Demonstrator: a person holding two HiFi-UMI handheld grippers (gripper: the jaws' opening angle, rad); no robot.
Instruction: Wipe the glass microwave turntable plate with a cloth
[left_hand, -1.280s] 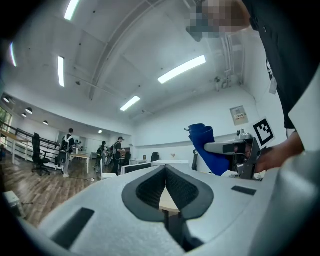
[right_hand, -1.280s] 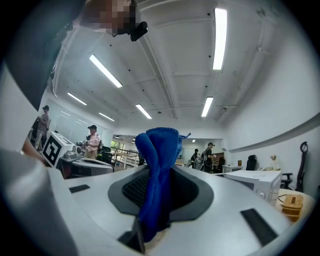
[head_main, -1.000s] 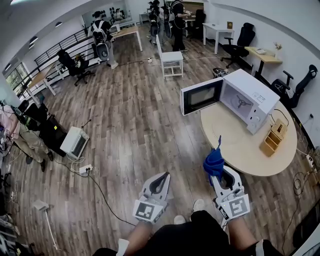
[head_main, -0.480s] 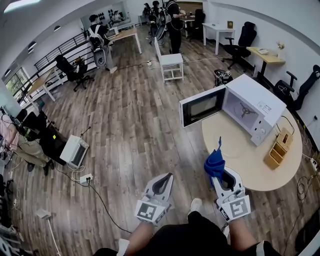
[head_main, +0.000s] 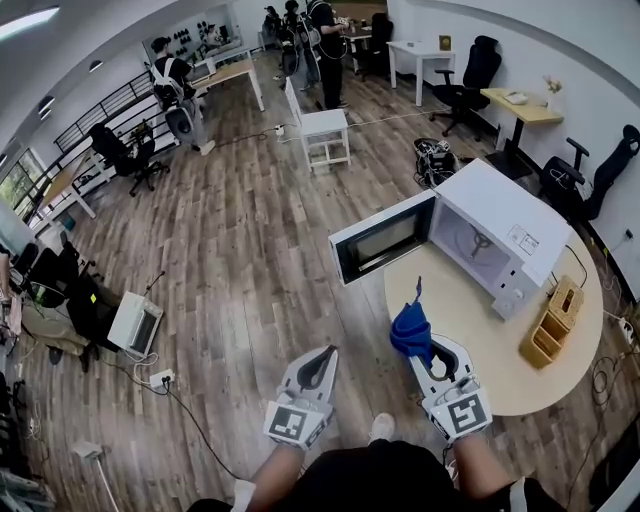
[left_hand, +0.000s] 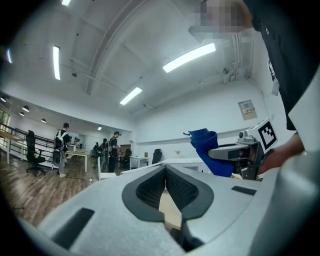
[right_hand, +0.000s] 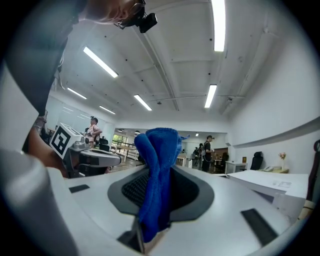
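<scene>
Blue cloth (head_main: 410, 333) sits clamped between the closed jaws of the right gripper (head_main: 428, 355), its free end bunched above the jaw tips. Left gripper (head_main: 320, 362): jaws together, holding nothing. White microwave (head_main: 510, 215), door open, stands on the round table (head_main: 450, 300) beyond the cloth, far right; its glass plate cannot be made out.

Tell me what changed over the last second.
The person has stepped closer to the round table and microwave, which now sit nearer and further left in the head view. Nothing was grasped or released: the right gripper stays shut on the blue cloth, the left gripper shut and empty, the microwave door open.
</scene>
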